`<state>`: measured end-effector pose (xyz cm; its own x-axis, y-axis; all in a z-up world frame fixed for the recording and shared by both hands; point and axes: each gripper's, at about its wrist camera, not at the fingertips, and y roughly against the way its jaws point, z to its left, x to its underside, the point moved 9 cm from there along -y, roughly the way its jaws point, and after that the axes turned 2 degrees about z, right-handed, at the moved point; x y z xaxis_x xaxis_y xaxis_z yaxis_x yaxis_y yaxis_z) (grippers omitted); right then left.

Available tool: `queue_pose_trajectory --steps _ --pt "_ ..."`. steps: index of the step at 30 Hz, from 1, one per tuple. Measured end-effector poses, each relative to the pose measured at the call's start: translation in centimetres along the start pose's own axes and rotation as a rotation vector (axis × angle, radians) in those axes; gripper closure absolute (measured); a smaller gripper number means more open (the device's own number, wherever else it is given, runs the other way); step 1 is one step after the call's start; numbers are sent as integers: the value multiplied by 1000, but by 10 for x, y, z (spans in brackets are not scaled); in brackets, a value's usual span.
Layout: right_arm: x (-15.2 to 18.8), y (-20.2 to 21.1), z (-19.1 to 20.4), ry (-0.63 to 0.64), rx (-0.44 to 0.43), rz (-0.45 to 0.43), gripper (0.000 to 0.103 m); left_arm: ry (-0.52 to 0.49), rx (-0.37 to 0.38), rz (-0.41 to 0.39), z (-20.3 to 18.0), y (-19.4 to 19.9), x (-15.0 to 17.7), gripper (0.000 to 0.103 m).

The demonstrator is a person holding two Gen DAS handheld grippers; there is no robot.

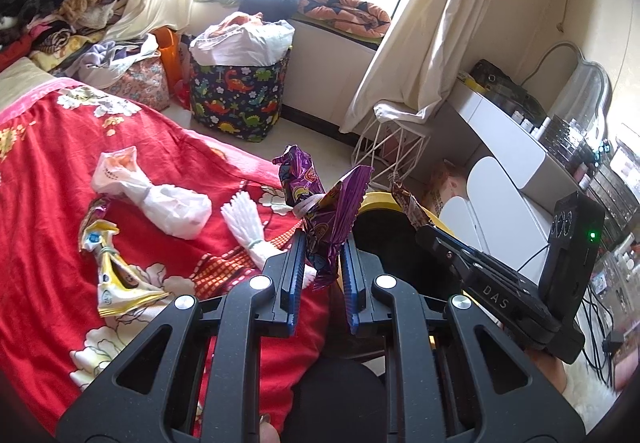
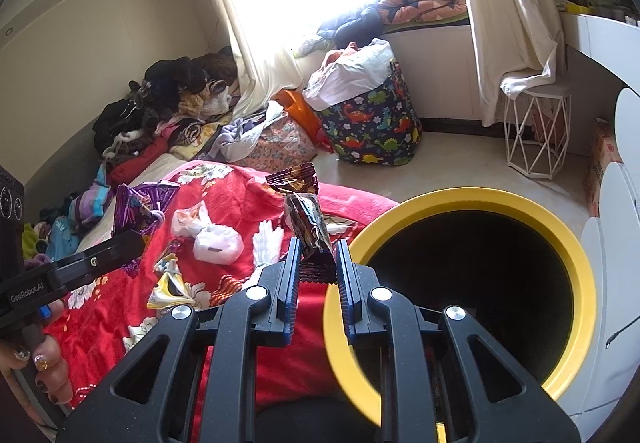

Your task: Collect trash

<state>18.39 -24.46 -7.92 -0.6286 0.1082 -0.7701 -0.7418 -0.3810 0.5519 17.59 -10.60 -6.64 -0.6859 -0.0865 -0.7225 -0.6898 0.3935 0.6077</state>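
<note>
Left wrist view: purple wrapper upright between the pads of the left gripper, pinched at its lower end, above the near edge of the bed. Just right and behind, yellow-rimmed bin with dark inside. On the red floral blanket to the left: tied white bag, yellow wrapper, white fringed bundle. Farther off, dinosaur-print basket on the floor.

Right wrist view: brown wrapper standing up from the right gripper, clamped narrowly at its base, near the left rim of the bin, not over the opening. Nothing between wrapper and rim.
</note>
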Motion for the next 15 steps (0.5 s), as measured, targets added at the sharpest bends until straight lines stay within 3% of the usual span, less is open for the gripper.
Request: queue_pose_trajectory --steps 15 --pt "0 7 -29 -52 42 -15 86 -29 32 18 -21 -11 3 91"
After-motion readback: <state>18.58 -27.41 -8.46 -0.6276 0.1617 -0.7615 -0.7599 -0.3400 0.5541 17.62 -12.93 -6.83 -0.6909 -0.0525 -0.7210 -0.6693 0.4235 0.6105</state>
